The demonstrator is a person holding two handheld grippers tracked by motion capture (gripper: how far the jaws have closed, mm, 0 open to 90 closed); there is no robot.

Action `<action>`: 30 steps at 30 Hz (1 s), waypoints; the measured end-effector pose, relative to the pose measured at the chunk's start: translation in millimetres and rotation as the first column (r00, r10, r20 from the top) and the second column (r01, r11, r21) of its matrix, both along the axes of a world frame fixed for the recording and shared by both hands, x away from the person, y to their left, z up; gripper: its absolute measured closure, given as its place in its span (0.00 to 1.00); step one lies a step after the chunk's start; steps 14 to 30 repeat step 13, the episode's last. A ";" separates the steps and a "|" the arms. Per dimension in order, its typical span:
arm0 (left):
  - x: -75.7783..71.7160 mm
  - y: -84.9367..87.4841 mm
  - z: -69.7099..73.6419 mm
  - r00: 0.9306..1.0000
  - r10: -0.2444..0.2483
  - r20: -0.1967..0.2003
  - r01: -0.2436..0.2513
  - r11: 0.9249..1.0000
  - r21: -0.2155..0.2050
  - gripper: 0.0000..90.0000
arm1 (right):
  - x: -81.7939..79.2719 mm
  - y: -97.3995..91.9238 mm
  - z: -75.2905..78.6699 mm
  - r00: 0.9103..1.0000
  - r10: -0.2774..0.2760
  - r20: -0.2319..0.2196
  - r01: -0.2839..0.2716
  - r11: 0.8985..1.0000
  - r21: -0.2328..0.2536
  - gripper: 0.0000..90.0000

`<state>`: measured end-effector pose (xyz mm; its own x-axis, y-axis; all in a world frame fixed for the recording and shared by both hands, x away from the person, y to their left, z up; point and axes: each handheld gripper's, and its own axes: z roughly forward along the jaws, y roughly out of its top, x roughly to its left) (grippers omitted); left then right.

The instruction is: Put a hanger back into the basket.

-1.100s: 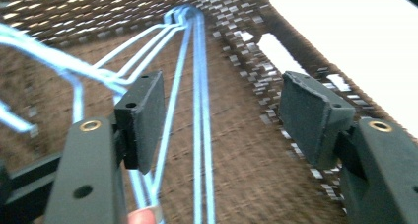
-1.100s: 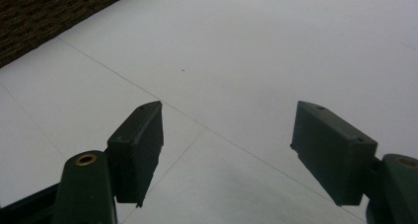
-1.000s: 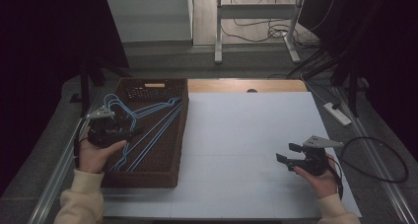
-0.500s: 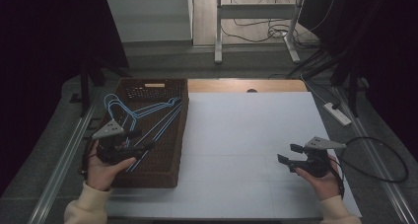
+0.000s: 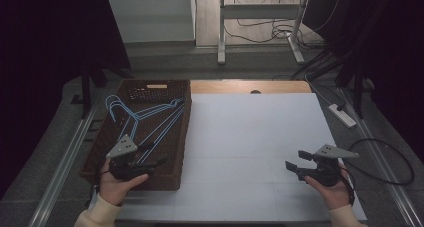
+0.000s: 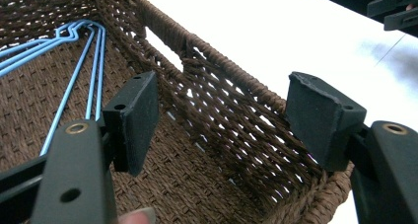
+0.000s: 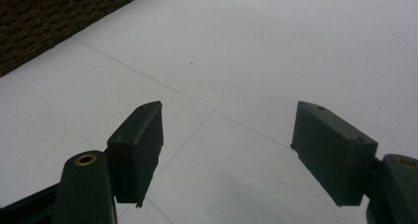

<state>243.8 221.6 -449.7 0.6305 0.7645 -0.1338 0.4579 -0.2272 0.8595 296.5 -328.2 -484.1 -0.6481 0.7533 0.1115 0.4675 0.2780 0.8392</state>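
L gripper (image 6: 222, 115) hangs inside the near end of the wicker basket (image 5: 175, 179), jaws wide, empty; basket's side wall sits between them. Blue hangers (image 5: 145, 122) lie further back in the basket, apart from the jaws. R gripper (image 7: 226, 150) over the white table (image 5: 260, 137), jaws wide, empty.

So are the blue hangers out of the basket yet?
Not yet. The blue wire hangers all lie inside the brown woven basket; none is on the white table. The left gripper is open above the basket's near end, holding nothing. The right gripper waits open over the table. Everything is still left.
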 end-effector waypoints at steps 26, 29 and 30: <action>-0.1 0.8 -0.5 1.000 -0.003 -0.004 0.003 1.000 -0.001 0.33 | -1.9 4.4 -0.1 1.000 0.022 0.010 -0.022 0.999 -0.024 0.31; -0.1 0.8 -0.5 1.000 -0.003 -0.004 0.003 1.000 -0.001 0.33 | -1.9 4.4 -0.1 1.000 0.022 0.010 -0.022 0.999 -0.024 0.31; -0.1 0.8 -0.5 1.000 -0.003 -0.004 0.003 1.000 -0.001 0.33 | -1.9 4.4 -0.1 1.000 0.022 0.010 -0.022 0.999 -0.024 0.31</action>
